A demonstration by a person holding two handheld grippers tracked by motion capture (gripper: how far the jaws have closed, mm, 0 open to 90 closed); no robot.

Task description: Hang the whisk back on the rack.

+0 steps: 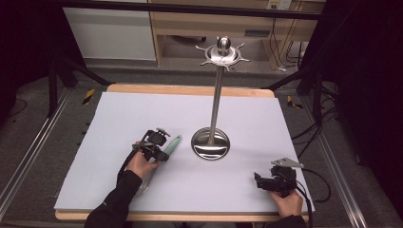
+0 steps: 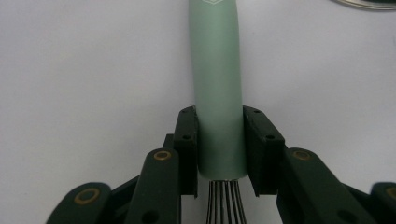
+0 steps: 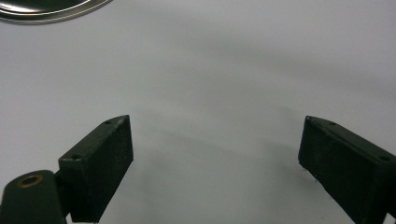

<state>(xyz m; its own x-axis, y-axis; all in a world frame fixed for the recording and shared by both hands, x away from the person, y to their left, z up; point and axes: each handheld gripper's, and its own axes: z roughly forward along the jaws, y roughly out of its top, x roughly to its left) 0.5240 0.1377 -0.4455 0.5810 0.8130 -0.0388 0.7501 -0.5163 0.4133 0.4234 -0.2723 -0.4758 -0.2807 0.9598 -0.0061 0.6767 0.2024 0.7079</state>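
Note:
A whisk with a pale green handle [image 1: 174, 143] [image 2: 217, 79] lies on the white table top [image 1: 138, 114], left of a metal stand. My left gripper [image 1: 160, 151] [image 2: 219, 133] is shut on the handle's lower end, one pad on each side, just above where the wire loops [image 2: 224, 203] [image 1: 143, 186] begin. At the table's front right, my right gripper [image 1: 260, 180] [image 3: 215, 144] rests low over bare surface, open, with nothing between its pads.
A tall steel stand rises mid-table from a round dished base [image 1: 210, 144] [image 3: 46, 10], its pole ending in a crown of hooks [image 1: 223, 53]. Tripod legs and cables lie on the floor around the table.

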